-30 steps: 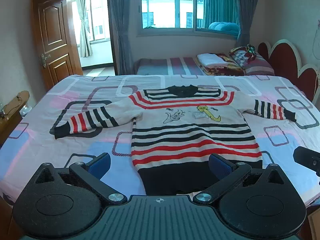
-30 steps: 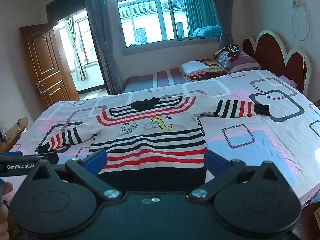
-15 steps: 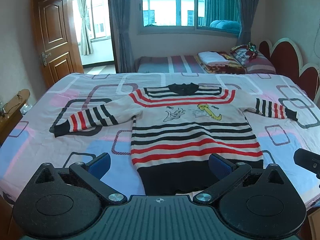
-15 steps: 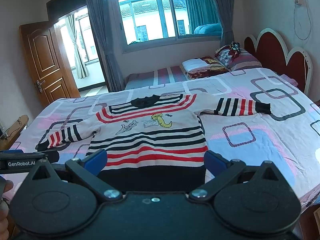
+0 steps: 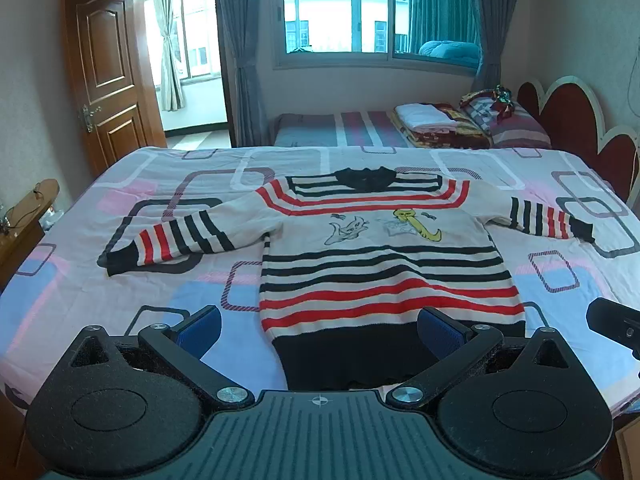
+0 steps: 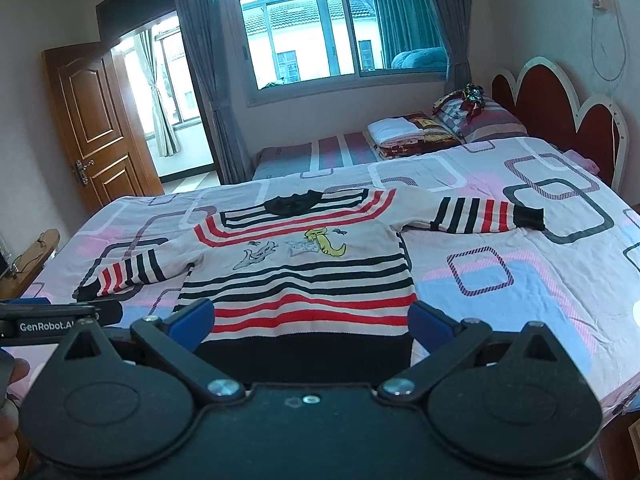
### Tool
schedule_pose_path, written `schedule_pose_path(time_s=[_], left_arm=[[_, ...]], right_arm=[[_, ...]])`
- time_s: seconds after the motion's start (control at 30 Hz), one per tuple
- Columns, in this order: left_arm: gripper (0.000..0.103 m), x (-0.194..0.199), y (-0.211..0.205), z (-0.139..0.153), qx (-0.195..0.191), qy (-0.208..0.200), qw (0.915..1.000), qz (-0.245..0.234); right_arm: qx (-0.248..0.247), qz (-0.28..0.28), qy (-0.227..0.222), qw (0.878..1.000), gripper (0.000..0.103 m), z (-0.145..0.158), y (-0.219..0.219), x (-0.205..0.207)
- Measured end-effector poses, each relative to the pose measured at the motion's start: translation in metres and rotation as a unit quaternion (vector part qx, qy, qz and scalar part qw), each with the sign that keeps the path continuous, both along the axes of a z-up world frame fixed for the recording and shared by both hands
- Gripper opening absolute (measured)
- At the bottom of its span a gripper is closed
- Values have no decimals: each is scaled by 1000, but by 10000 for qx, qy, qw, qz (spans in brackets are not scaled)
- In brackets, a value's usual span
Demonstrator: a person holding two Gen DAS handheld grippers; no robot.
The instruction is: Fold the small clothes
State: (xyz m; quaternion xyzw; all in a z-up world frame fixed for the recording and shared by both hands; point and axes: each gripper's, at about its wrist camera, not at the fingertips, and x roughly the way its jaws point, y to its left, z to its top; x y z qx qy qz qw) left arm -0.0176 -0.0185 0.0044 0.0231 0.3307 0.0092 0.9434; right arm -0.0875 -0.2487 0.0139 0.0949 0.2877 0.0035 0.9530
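The sweater [image 5: 384, 256] lies flat and face up on the bed [image 5: 80, 280], collar toward the far edge and dark hem toward the near edge, both arms spread wide, which looks like a garment laid out ready for folding and none of the folds begun. Starting at the left, its left sleeve [image 5: 176, 240] slants down and outward, the dark cuff resting on the sheet well apart from the body. The left gripper [image 5: 318, 330] hovers low over the near edge of the bed with its jaws wide apart and nothing between them; the blue pads [image 5: 200, 326] straddle the hem without touching it, as far as this view shows. That reads as a start pose, lined up on the garment's middle before reaching for a sleeve or a hem corner. Further right, the right gripper [image 6: 310, 320] sits beside it, its jaws likewise spread and empty, framing the same hem from a slightly more rightward angle. The right sleeve [image 6: 480, 214] stretches out almost level toward the headboard [image 6: 560, 108] side. Both gripper bodies hide the nearest strip of the hem and the bed's front edge, so I cannot tell whether the hem hangs over it. A fingertip [image 6: 18, 372] shows at the left border of the right view, the rest of the hand cut off. The printed figures on the chest are too small to identify.
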Motion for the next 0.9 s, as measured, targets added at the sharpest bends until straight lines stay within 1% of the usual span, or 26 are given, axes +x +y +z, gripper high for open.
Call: schedule_pose_path(time_s=[0.9], left_arm=[[103, 4, 1, -1, -30, 65, 10000, -7]], right_arm=[[19, 10, 55, 10000, 102, -2, 3, 3]])
